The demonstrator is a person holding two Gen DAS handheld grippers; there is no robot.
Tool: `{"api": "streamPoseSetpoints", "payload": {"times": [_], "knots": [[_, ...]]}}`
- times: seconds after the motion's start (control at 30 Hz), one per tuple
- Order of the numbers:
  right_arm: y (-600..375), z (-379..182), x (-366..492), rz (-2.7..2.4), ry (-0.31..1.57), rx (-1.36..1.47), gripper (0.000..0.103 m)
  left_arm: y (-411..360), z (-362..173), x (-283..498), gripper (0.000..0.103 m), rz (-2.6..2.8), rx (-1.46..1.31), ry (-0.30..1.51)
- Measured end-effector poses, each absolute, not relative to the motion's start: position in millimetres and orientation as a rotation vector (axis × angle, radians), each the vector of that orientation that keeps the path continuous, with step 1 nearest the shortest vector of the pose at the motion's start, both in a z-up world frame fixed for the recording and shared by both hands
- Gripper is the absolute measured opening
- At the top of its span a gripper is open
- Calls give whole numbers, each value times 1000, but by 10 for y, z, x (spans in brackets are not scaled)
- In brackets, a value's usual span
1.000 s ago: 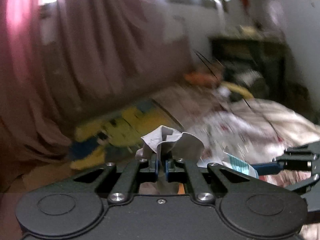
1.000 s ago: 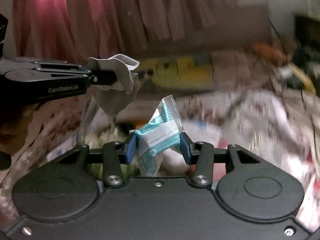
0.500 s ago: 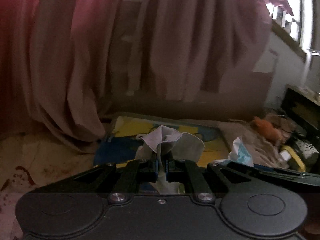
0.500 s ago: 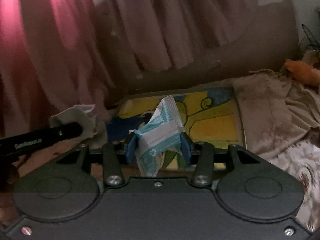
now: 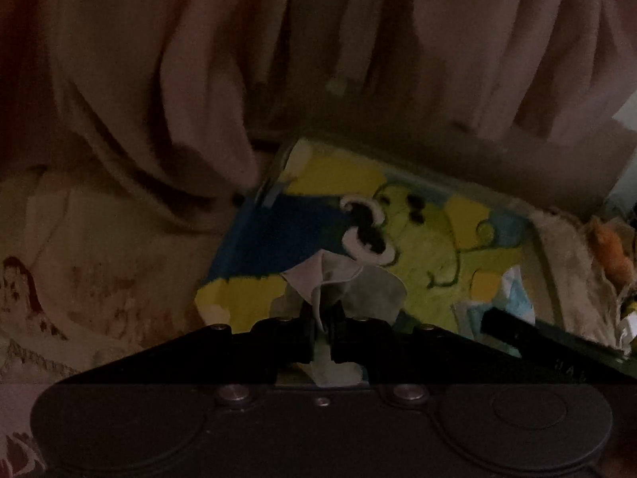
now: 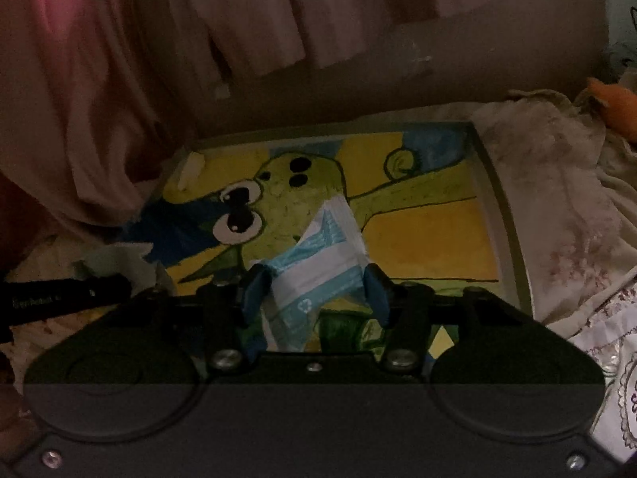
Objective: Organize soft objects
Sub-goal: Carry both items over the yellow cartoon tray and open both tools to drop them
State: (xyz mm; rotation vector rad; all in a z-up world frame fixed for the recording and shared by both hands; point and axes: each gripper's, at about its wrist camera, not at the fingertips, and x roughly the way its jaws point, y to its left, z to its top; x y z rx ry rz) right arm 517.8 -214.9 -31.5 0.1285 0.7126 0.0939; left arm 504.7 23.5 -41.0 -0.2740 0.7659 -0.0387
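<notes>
My left gripper [image 5: 323, 316] is shut on a crumpled grey-white cloth [image 5: 342, 279], which hangs over the near left part of a painted tray [image 5: 422, 247] with a yellow, green and blue cartoon figure. My right gripper [image 6: 316, 290] hovers over the same tray [image 6: 430, 231] with a blue and white plastic packet [image 6: 322, 255] between its blue pads [image 6: 256, 290]. Its jaws are opening, and the packet still spans pad to pad. The left wrist view shows that packet [image 5: 513, 294] at the right; the right wrist view shows the cloth [image 6: 119, 259] at the left.
A pink curtain [image 6: 99, 79] hangs behind and to the left of the tray. A beige cloth [image 6: 557, 199] and a floral bed sheet [image 6: 609, 318] lie to the right, with an orange soft toy [image 6: 617, 107] beyond. The scene is dim.
Both grippers have swung away from the bed to the painted tray and come down closer to it, each with its item. The right pads stand slightly wider apart.
</notes>
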Motion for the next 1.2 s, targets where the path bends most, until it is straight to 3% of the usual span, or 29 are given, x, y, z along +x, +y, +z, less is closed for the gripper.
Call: {"api": "streamPoseSetpoints", "payload": {"times": [0.13, 0.23, 0.33, 0.43, 0.77, 1.0, 1.2], "knots": [[-2007, -346, 5243, 81, 724, 109, 50, 259, -469, 5088, 9, -35, -278, 807], [-1901, -406, 5277, 83, 729, 106, 53, 241, -454, 5093, 19, -32, -283, 822], [-1911, -345, 5245, 91, 725, 104, 64, 200, -404, 5074, 26, -27, -263, 821], [-1951, -242, 5164, 99, 713, 104, 70, 179, -322, 5001, 37, -27, -242, 803], [-2212, 411, 4510, 147, 564, 110, 102, 104, 224, 4351, 81, -72, -170, 625], [-2251, 967, 3774, 217, 439, 99, 103, 65, 713, 3529, 102, -110, -134, 451], [-2249, 1289, 3068, 248, 339, 71, 103, 34, 1010, 2762, 102, -103, -108, 336]]}}
